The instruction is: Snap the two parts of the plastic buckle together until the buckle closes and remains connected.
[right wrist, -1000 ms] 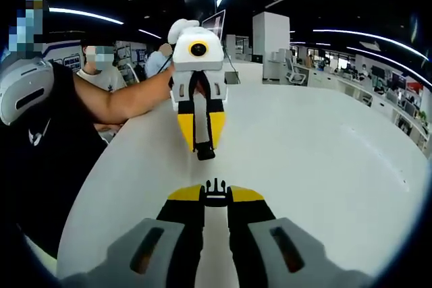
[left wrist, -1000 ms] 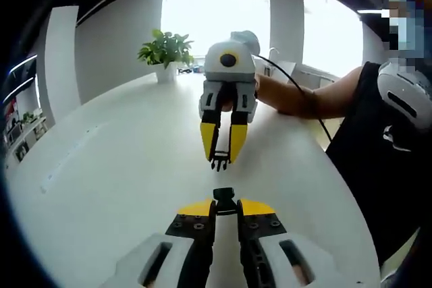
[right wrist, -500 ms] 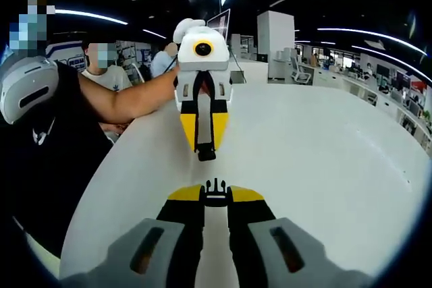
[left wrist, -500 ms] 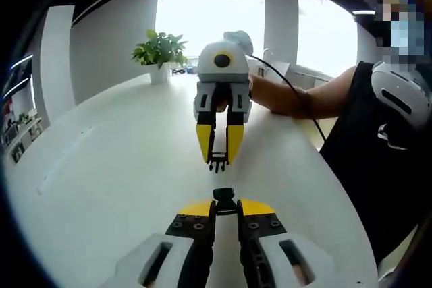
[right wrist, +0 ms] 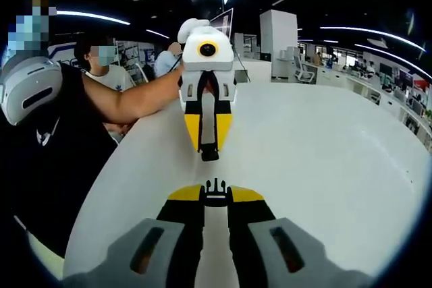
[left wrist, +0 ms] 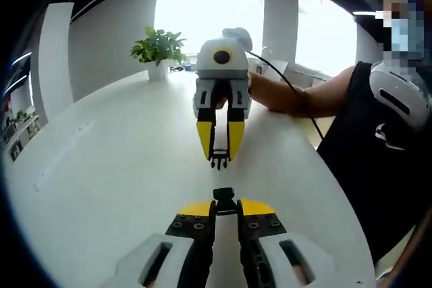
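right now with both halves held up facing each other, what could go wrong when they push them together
The pronged half in the right gripper and the socket half in the left gripper are each pinched only at their rear ends, so a hard push could twist or slide one in its jaws. A gap still separates them, and a slightly off-line approach might jam the prongs against the socket's edge. Both are held above the white table, so a slipped half could drop.
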The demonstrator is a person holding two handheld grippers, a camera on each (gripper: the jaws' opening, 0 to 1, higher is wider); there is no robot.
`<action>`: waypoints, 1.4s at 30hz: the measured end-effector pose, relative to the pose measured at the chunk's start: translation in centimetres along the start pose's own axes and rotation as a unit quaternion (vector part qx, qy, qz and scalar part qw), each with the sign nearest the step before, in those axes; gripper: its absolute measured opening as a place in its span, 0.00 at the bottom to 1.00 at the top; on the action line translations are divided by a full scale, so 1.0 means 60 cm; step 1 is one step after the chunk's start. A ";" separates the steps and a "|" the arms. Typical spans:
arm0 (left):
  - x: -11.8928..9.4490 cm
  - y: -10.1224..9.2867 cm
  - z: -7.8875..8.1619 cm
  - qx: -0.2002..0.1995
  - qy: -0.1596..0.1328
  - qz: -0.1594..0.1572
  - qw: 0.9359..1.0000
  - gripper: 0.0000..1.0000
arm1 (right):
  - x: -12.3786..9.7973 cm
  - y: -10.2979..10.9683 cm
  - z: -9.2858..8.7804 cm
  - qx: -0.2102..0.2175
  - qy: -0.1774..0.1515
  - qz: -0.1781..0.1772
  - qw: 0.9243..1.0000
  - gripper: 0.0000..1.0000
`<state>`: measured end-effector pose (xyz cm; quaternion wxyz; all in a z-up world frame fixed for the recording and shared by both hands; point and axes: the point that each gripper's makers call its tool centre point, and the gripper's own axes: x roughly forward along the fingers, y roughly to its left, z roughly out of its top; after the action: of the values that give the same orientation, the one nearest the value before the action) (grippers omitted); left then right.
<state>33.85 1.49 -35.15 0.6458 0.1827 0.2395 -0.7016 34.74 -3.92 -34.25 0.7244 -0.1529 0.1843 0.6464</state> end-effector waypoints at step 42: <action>-0.002 -0.019 0.007 0.017 -0.021 -0.027 0.999 0.11 | 0.006 0.040 0.018 -0.047 -0.031 0.030 0.998 0.12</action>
<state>32.72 1.42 -34.61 0.6284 0.1723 0.2190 -0.7263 32.48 -2.80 -33.43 0.7021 -0.1612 0.1359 0.6802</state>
